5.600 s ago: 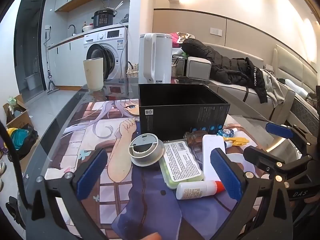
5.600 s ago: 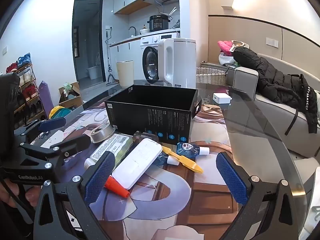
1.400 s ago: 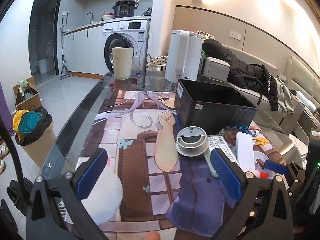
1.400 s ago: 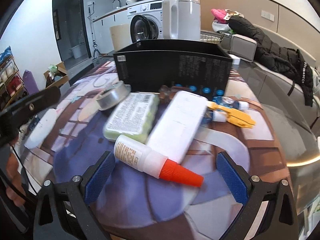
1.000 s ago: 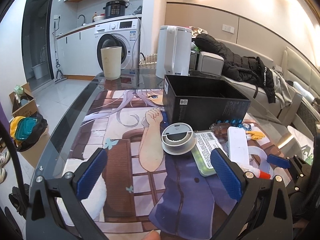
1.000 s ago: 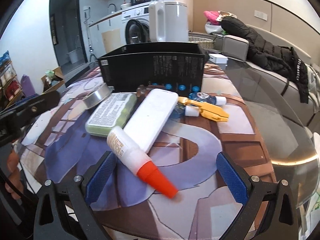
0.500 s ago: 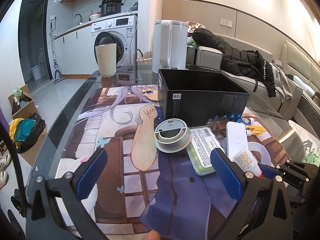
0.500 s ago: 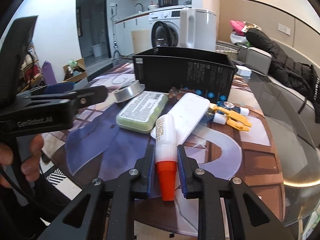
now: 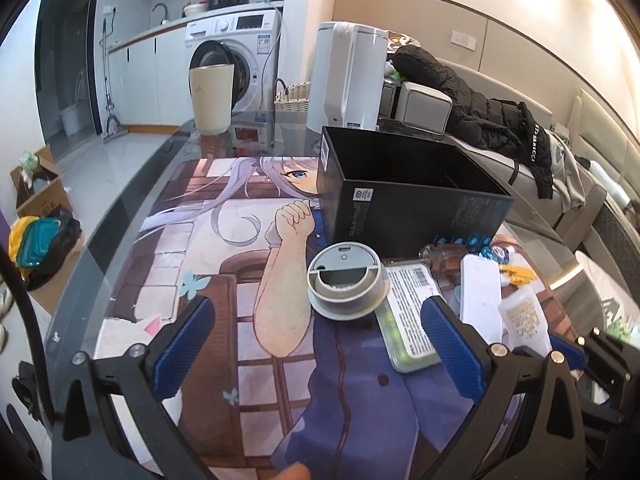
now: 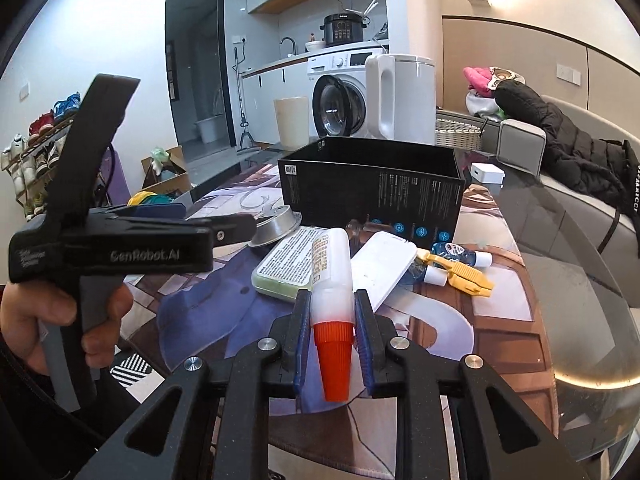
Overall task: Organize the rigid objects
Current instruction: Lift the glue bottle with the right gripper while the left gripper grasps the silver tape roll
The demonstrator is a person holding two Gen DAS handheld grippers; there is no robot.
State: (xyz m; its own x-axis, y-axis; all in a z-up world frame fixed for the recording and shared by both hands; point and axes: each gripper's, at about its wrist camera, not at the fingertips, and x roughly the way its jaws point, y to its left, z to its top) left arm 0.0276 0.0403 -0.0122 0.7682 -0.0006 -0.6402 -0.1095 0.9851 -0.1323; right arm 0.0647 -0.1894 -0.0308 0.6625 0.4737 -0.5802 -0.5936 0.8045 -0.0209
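My right gripper [image 10: 332,306] is shut on a white glue bottle [image 10: 330,264] just above its orange cap, which points back at the camera. The bottle's white end [image 9: 522,314] also shows at the right of the left wrist view. Past it on the mat lie a green labelled case [image 10: 286,266], a flat white case [image 10: 382,266], a grey round holder [image 10: 274,226], a yellow clip [image 10: 460,274] and a small blue bottle [image 10: 456,252]. An open black box [image 10: 372,188] stands behind them. My left gripper [image 9: 318,344] is open and holds nothing, just short of the grey round holder [image 9: 346,284].
A printed mat [image 9: 224,240] covers the glass table, whose curved edge [image 9: 100,240] runs along the left. A white kettle [image 9: 346,76] and a beige cup [image 9: 211,98] stand at the far end. A hand [image 10: 60,312] holds the left gripper's handle.
The right gripper's jaws closed on the glue bottle and raised it off the mat, bottle end tilted up. The left gripper drifted closer to the grey round holder.
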